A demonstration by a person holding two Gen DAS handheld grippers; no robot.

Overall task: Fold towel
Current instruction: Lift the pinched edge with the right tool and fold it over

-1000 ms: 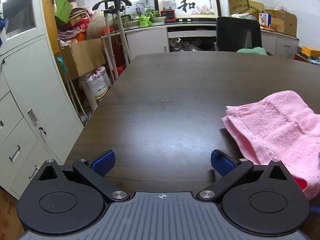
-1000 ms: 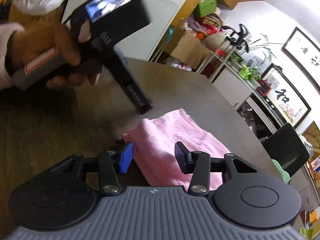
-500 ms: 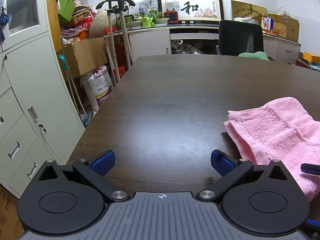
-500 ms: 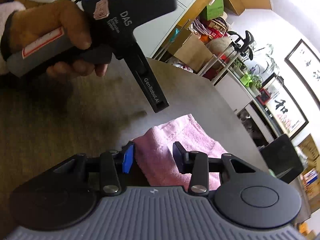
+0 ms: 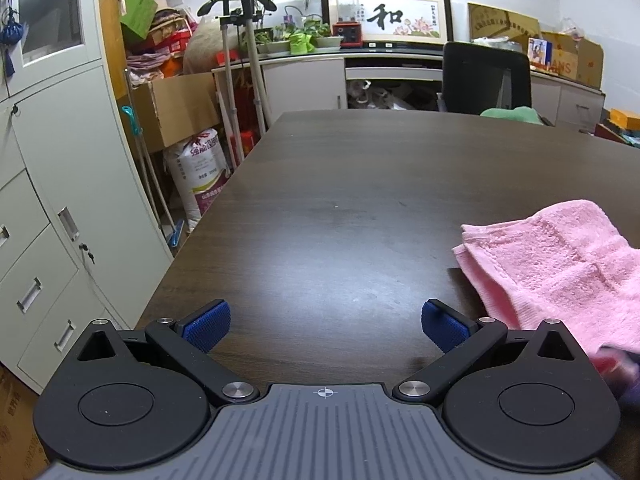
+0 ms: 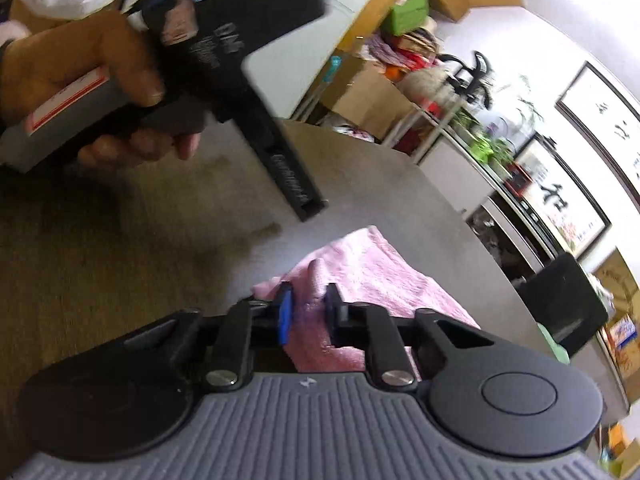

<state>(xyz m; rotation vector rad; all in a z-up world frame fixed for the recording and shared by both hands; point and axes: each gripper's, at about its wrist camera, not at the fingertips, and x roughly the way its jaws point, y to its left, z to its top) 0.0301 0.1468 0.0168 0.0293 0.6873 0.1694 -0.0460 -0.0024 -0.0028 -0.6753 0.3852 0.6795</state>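
A folded pink towel (image 5: 560, 264) lies on the dark wooden table (image 5: 352, 200), to the right of my left gripper. My left gripper (image 5: 325, 326) is open and empty, held above the table's near edge. In the right wrist view the towel (image 6: 372, 276) lies ahead, and my right gripper (image 6: 306, 310) has its jaws narrowed around the towel's near corner, with cloth bunched between the blue pads (image 6: 285, 312). The frame is blurred. The left gripper body (image 6: 248, 60), held in a hand, hovers above the table beyond the towel.
Grey metal cabinets (image 5: 48, 200) stand left of the table. A black office chair (image 5: 486, 78) sits at the far end. Cardboard boxes, a white sack (image 5: 200, 172) and a stand crowd the floor to the left. A low counter with plants and a framed picture runs along the back wall.
My right gripper has narrowed its jaws onto the towel's near corner. My left gripper has lifted and drawn back from the towel, staying open.
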